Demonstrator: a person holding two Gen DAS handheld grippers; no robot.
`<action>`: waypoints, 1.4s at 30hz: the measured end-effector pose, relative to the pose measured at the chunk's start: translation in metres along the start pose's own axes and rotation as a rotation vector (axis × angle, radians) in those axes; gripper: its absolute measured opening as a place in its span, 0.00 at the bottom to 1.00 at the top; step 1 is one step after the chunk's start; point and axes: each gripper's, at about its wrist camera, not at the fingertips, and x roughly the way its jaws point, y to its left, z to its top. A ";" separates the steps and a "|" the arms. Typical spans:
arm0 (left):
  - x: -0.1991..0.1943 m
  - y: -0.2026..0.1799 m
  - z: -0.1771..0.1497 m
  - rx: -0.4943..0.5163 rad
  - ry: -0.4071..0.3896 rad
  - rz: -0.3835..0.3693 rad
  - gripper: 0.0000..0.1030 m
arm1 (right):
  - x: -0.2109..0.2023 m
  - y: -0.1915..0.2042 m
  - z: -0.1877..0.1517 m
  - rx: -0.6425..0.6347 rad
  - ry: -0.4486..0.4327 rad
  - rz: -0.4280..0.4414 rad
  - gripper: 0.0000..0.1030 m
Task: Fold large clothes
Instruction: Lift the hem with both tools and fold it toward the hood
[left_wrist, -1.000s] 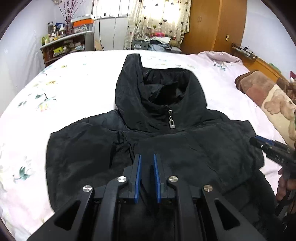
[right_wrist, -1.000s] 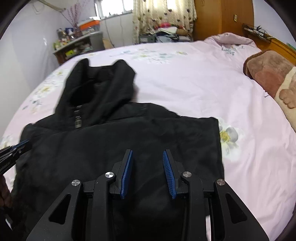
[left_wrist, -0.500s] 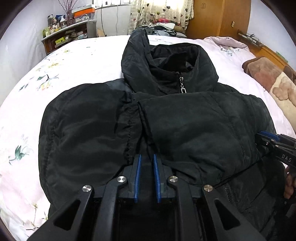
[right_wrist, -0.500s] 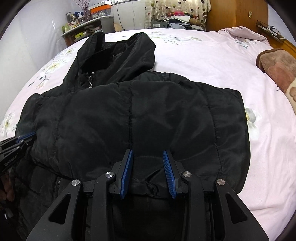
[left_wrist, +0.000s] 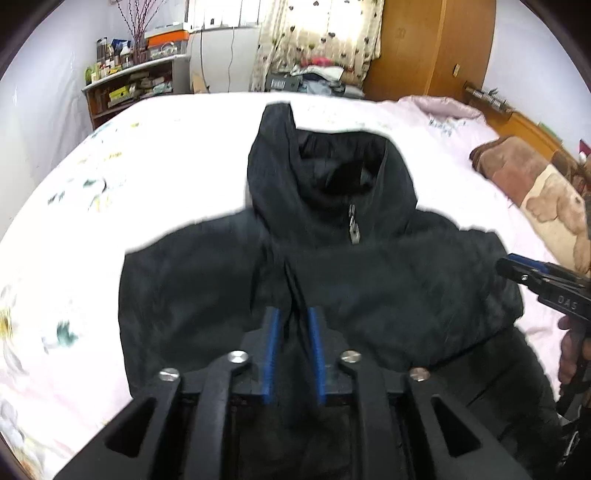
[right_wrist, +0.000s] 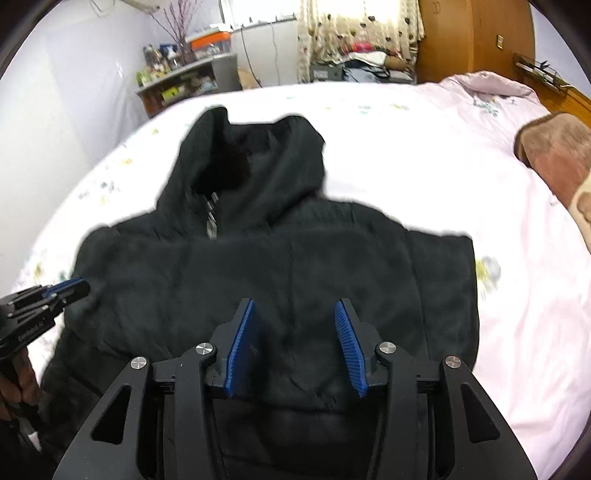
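Two grippers hover over one black hooded jacket (left_wrist: 369, 280) that lies spread on the bed (left_wrist: 155, 155), hood toward the far end and zipper pull (left_wrist: 354, 230) just below the collar. We see the jacket's lower part folded up over its chest, so that a thick doubled edge runs across the near side in both wrist views.

Our left gripper (left_wrist: 293, 347) points down at the near middle of the jacket. Its jaws are opening, with a narrow gap between the blue pads (left_wrist: 269, 354). A ridge of dark cloth runs toward that gap, but we cannot tell whether any of it is between the pads, because the picture is blurred and the cloth is dark.

Our right gripper (right_wrist: 295, 343) stands over the right half of the folded jacket. Its jaws are opening too, and the pads (right_wrist: 347, 343) are spread well apart, touching nothing; the jacket shows beneath them, not pinched.

Each gripper shows in the other's view: the right one at the right edge, beside the jacket's side, with a hand (left_wrist: 570, 354) on its grip, and the left one at the left edge.

Beyond the bed we see a brown blanket (right_wrist: 554, 155) at the right, a shelf (left_wrist: 129, 88) with small items, a patterned curtain (left_wrist: 321, 33) and a wooden wardrobe (left_wrist: 432, 48).
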 end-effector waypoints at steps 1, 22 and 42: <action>0.000 0.002 0.008 -0.001 -0.008 -0.010 0.33 | 0.000 0.001 0.008 -0.001 -0.005 0.008 0.45; 0.150 0.035 0.171 -0.018 0.010 -0.001 0.44 | 0.142 0.001 0.178 0.004 0.051 0.007 0.45; 0.034 0.041 0.130 -0.062 -0.190 -0.148 0.00 | 0.027 0.019 0.142 -0.016 -0.129 0.083 0.08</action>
